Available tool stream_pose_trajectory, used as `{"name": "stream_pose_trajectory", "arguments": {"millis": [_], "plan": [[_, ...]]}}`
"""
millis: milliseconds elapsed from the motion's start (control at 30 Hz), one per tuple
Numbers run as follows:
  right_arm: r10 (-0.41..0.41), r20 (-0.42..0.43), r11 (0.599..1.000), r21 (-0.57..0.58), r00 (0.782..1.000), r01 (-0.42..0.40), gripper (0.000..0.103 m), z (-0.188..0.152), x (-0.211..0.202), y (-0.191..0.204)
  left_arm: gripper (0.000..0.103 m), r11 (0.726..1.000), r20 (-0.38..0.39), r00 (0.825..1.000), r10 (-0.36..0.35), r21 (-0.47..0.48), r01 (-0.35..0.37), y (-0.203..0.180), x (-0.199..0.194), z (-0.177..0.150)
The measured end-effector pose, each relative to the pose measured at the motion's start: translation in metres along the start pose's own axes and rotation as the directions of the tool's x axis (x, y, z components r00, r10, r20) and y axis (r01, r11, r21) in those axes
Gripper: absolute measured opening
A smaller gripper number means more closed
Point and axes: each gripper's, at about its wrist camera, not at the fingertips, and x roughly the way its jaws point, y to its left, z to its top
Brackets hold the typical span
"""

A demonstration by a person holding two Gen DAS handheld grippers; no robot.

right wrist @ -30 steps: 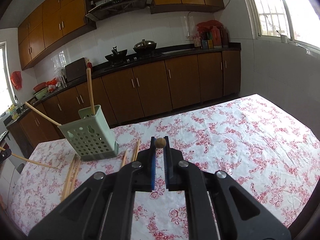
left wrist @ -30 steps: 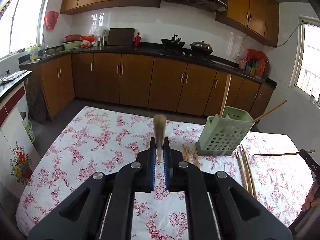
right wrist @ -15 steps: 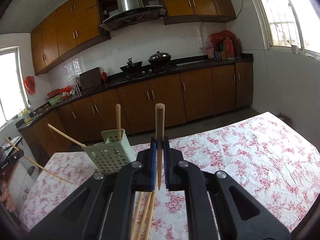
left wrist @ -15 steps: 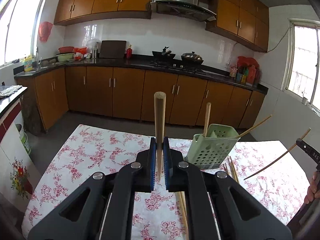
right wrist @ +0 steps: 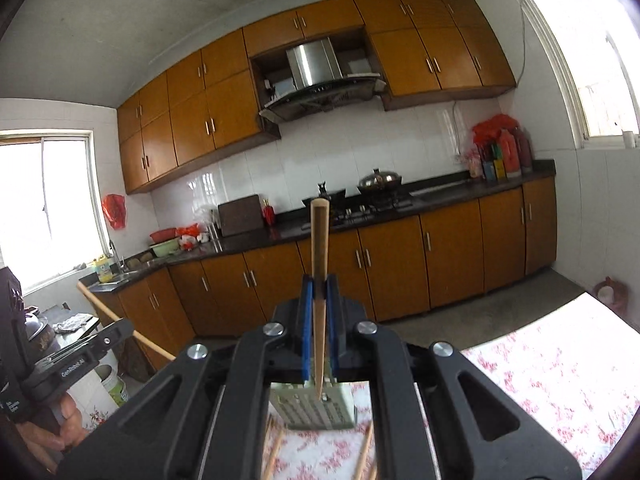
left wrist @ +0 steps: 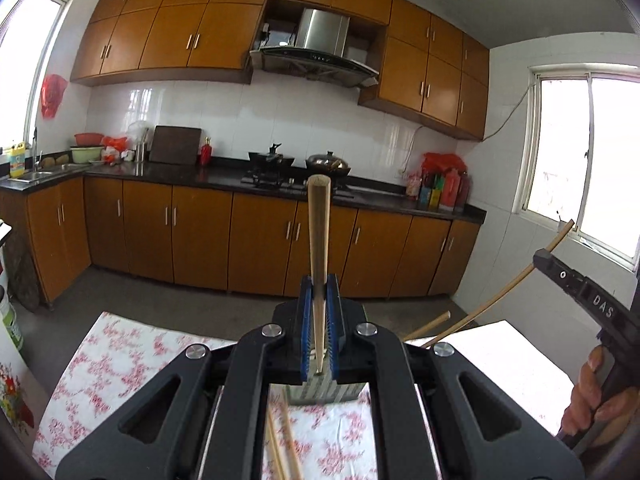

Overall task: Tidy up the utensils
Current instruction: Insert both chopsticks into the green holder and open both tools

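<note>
L claw (left wrist: 319, 300) + R claw (right wrist: 319, 300) each clamp chopstick (left wrist: 319, 248) upright.

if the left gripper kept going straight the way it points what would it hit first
Probably nothing close: the left gripper, shut on a chopstick, aims over the table's far edge at the lower cabinets.

Both grippers, left gripper (left wrist: 319, 322) and right gripper (right wrist: 319, 320), are showing matte black arms, silver round screws and ribbed blue pads (left wrist: 305, 328). Beside the right gripper's white lettering, bare skin of the right hand (left wrist: 588, 396) is showing.
</note>
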Motion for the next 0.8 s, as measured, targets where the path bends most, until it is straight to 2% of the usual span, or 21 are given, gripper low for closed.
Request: {"name": "stream_pose_trajectory", "arguments": {"millis": [167, 367, 500, 800], "plan": [[0.001, 0.025, 1.0, -0.022, 1.0, 0.0, 0.008, -0.001, 0.033, 0.011, 0.007, 1.0, 0.006, 1.0, 0.025, -0.02, -0.025, -0.002, 0.036, 0.004], [-0.012, -0.045, 1.0, -0.007, 0.999, 0.012, 0.008, -0.021, 0.084, 0.011, 0.007, 0.998, -0.019, 0.999, 0.049, -0.036, -0.05, 0.004, 0.073, -0.013], [-0.015, -0.081, 1.0, -0.014, 0.997, 0.014, 0.008, -0.033, 0.107, 0.011, 0.007, 0.998, -0.038, 0.998, 0.047, -0.03, -0.048, 0.005, 0.084, -0.021], [-0.038, -0.138, 0.999, -0.019, 0.99, 0.036, 0.009, -0.051, 0.13, 0.006, 0.007, 0.999, -0.108, 0.993, 0.044, -0.019, -0.046, 0.005, 0.097, -0.034]]}}
